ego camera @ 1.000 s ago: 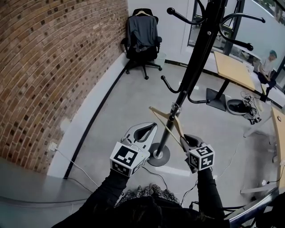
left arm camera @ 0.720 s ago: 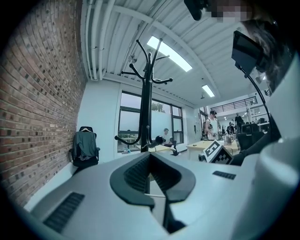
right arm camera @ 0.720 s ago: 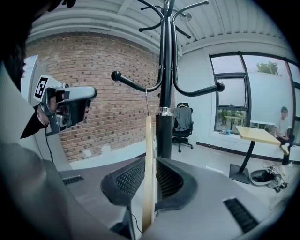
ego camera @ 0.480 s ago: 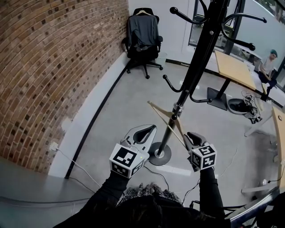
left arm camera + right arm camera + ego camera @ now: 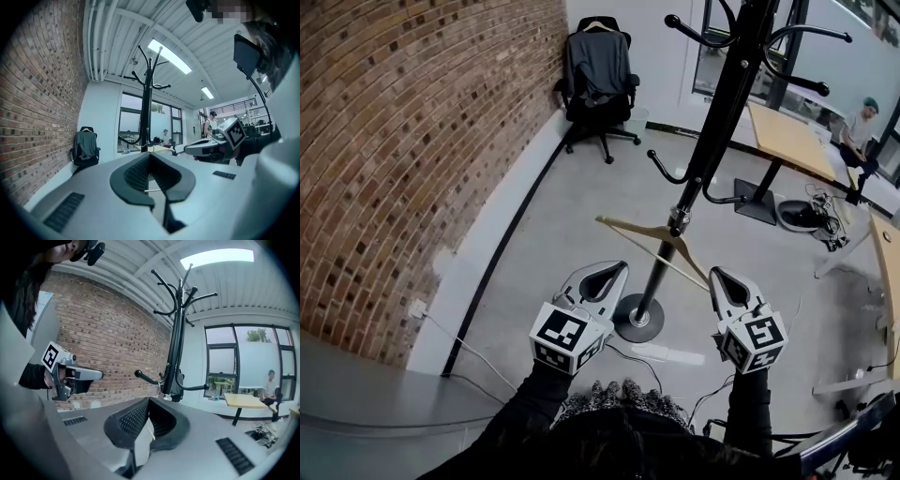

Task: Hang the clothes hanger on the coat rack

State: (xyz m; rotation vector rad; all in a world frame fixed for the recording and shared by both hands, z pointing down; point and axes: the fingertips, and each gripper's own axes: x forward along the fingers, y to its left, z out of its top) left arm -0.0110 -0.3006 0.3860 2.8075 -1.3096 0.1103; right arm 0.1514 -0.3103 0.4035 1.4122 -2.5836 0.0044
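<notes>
head view, steeply downward. foreground: two black sleeves (image 5: 530,398) are seen, each ending in a hand-held gripper. the left gripper (image 5: 617,270) is shown with its jaws brought together at the tips and nothing held between them, as is confirmed in the left gripper view. the right gripper (image 5: 718,275) is likewise closed at the tips and empty, as is confirmed in the right gripper view. the two grippers are held side by side, one to each side of the round base (image 5: 636,322) of the coat rack (image 5: 712,122), with their tips pointed away from the person.

just beyond the grippers, the wooden clothes hanger (image 5: 647,240) is seen free of both, lying slantwise across the rack's black pole. its right end is near the right gripper's tip but is not touched by it. its metal hook is set against the pole, just below the lower prongs; which prong bears it cannot be made out.

middle ground: a grey floor (image 5: 562,216) is bounded at the left by a brick wall (image 5: 412,141).

background: a black office chair (image 5: 600,70) draped with a dark garment, a yellow-topped table (image 5: 787,136) and a seated person (image 5: 862,122) are shown.
</notes>
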